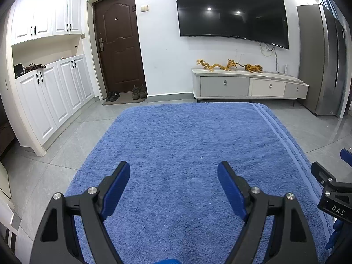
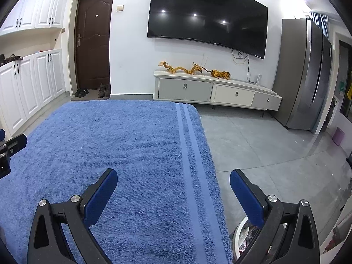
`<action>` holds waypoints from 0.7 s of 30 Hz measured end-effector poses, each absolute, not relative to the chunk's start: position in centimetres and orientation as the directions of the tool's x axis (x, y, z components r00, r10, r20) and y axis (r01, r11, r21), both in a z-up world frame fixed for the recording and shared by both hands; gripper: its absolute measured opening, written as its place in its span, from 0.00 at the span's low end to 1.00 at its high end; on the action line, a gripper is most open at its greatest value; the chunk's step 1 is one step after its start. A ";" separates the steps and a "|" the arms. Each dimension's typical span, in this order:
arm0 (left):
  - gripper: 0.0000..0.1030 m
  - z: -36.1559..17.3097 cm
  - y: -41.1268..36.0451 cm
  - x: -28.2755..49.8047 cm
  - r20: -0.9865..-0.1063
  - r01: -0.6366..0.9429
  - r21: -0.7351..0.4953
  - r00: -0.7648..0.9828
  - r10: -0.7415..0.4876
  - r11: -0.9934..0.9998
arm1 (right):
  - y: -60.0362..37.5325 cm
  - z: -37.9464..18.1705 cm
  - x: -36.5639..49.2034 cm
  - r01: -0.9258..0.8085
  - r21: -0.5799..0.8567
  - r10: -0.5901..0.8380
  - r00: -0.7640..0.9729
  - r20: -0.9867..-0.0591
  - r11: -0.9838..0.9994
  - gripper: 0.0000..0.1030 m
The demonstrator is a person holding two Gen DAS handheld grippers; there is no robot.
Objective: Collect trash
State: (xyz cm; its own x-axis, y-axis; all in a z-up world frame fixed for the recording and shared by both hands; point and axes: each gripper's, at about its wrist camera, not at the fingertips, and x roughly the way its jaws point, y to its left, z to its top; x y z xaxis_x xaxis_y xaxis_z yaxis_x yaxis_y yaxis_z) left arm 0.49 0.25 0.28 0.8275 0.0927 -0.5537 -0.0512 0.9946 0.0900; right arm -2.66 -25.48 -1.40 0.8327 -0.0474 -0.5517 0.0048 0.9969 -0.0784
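Left wrist view: the left gripper (image 1: 173, 169) hangs over a surface draped in a blue towel (image 1: 187, 136), its 2 blue-padded fingers (image 1: 115, 189) spread wide with nothing between them. At the right edge of that view, part of the right gripper shows beside it.

From the right wrist view, the right gripper (image 2: 173, 176) likewise stands wide and empty, its left finger over the towel and its right finger past the towel's striped edge, above the grey tiled floor (image 2: 264, 140). Below that right finger, on the floor beside the surface, sits a white-rimmed bin (image 2: 239, 228) holding crumpled trash (image 2: 245, 234); what the pieces are cannot be told. The towel itself lies bare.

Beyond the surface, a dark wall-mounted television (image 2: 206, 19) hangs above a low white cabinet (image 2: 215, 92) carrying 3 golden animal figures (image 2: 193, 69). A brown door (image 1: 118, 46) stands to the left, with shoes (image 1: 126, 93) on the mat at its foot, white cupboards (image 1: 55, 96) beside it, and a steel refrigerator (image 2: 305, 77) to the right.
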 end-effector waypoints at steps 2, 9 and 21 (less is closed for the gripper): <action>0.78 0.3 0.2 0.4 -0.554 -0.049 0.089 0.828 0.090 0.995 | -25.5 -1.3 -2.7 0.006 -0.078 -0.049 0.834 -0.550 0.997 1.00; 0.78 0.5 0.2 0.1 -0.547 -0.043 0.086 0.833 0.083 0.995 | -25.5 -1.0 -3.0 0.009 -0.082 -0.052 0.839 -0.541 0.997 1.00; 0.78 1.0 0.1 -0.7 -0.533 -0.032 0.079 0.843 0.069 0.996 | -25.2 -0.4 -3.8 0.005 -0.090 -0.051 0.851 -0.522 0.996 1.00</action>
